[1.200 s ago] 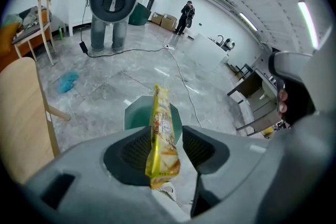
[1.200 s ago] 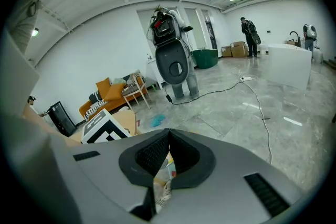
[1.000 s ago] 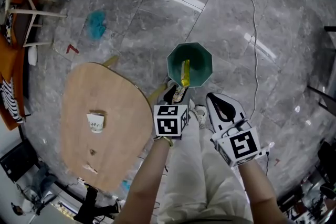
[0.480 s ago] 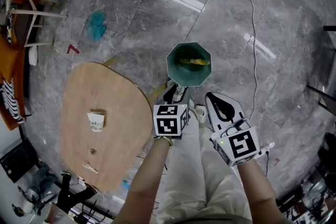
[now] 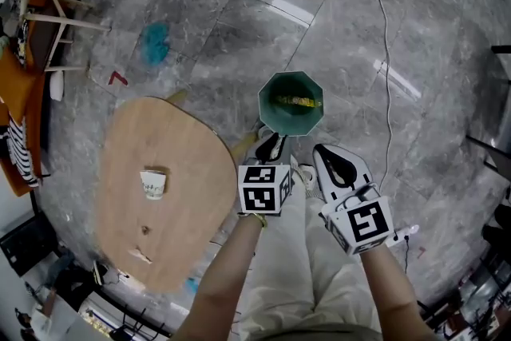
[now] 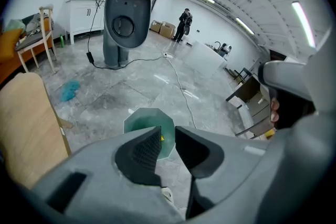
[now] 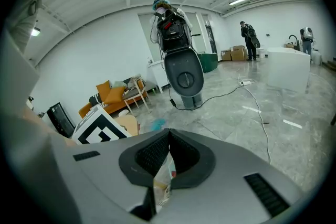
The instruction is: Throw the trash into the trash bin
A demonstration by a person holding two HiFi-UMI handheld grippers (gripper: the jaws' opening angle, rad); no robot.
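At the left of the head view, a paper cup (image 5: 152, 184) is seen on the wooden table (image 5: 192, 164). At lower centre, the left gripper (image 5: 270, 148) is held just below the green trash bin (image 5: 274, 119). Its jaws have just been closing; a narrow gap is left, with nothing between them. Yellow trash (image 5: 297, 101) is seen inside the bin. At the right, a thin wrapper (image 7: 164, 178) is pinched in the right gripper (image 7: 168, 136).

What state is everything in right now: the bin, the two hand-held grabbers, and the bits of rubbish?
Green octagonal trash bin: upright, open-topped, yellow wrapper lying inside.
Left gripper: jaws slightly apart, just been closing, nothing between them.
Right gripper: shut on a thin printed wrapper.
White paper cup: sitting on the wooden table, untouched.
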